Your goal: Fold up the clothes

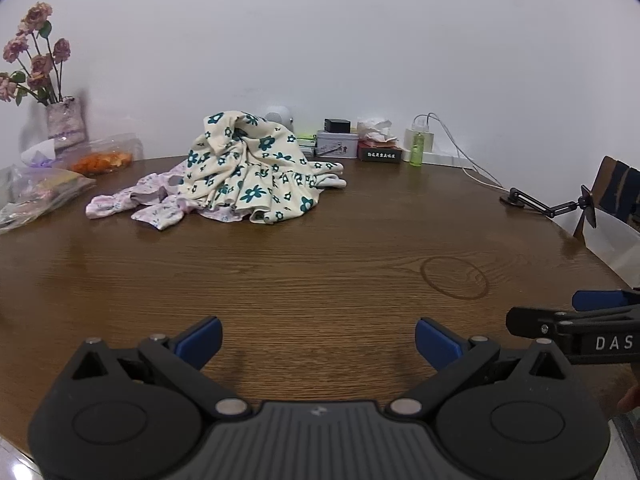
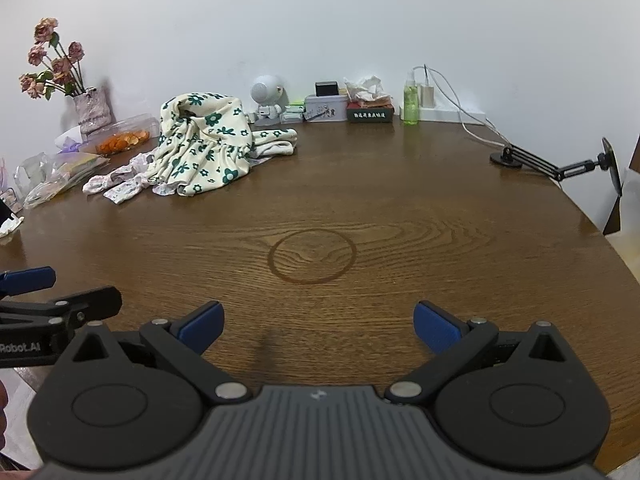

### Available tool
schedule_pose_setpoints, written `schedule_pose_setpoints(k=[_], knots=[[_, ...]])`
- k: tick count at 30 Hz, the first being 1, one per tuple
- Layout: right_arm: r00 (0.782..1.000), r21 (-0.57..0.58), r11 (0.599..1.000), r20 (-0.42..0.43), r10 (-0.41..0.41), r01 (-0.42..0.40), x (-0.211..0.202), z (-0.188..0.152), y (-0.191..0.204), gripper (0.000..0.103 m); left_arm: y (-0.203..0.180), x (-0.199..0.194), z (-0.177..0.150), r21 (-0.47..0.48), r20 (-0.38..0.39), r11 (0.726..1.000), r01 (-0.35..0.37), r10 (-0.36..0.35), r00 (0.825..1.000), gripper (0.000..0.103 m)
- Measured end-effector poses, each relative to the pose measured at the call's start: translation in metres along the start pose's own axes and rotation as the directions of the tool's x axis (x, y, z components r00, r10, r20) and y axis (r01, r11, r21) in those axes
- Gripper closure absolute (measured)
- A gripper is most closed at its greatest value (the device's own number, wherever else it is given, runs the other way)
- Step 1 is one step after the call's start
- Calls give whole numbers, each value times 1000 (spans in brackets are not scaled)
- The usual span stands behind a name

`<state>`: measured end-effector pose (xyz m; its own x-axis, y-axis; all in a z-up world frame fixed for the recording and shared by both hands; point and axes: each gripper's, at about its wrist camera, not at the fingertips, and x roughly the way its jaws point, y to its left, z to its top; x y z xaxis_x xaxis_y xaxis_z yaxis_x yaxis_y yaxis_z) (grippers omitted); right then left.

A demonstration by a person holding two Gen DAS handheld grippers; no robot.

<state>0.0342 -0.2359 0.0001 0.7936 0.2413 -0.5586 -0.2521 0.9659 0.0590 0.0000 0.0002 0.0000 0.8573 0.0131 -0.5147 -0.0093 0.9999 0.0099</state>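
Left gripper (image 1: 319,340): jaws wide apart, nothing between, above the near table edge.
Right gripper (image 2: 319,327): jaws wide apart, nothing between, beside the left one.
Floral dress (image 1: 248,168): crumpled heap near the table's (image 1: 320,264) far edge, overlapping the pink garment (image 1: 140,202).

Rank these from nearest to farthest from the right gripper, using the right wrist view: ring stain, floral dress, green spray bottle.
1. Ring stain, on the table just ahead of the right gripper.
2. Floral dress, heaped left of centre.
3. Green spray bottle, by the back wall, right of centre.
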Motion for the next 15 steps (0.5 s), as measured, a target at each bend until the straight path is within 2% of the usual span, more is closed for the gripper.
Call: schedule_pose_setpoints(k=[3,5,11,15], knots=[[1000,22,1000,-22,3,-2,3,-1,2,0,1,-1,0,-17,-18,1000,-17,17,1000,0],[1000,35,999,-29,8,-7,5,-2,0,0,3,10,1,-40,-73,999,-2,-1,997,0],[999,51,999,-34,21,-20,10,-5,-4,0,17,7,-5,-78,-45,996,34,-37,998,0],[999,52,998,-40,23,-21,11,-5,-3,0,17,8,-6,-84,-51,996,33,-37,998,0]])
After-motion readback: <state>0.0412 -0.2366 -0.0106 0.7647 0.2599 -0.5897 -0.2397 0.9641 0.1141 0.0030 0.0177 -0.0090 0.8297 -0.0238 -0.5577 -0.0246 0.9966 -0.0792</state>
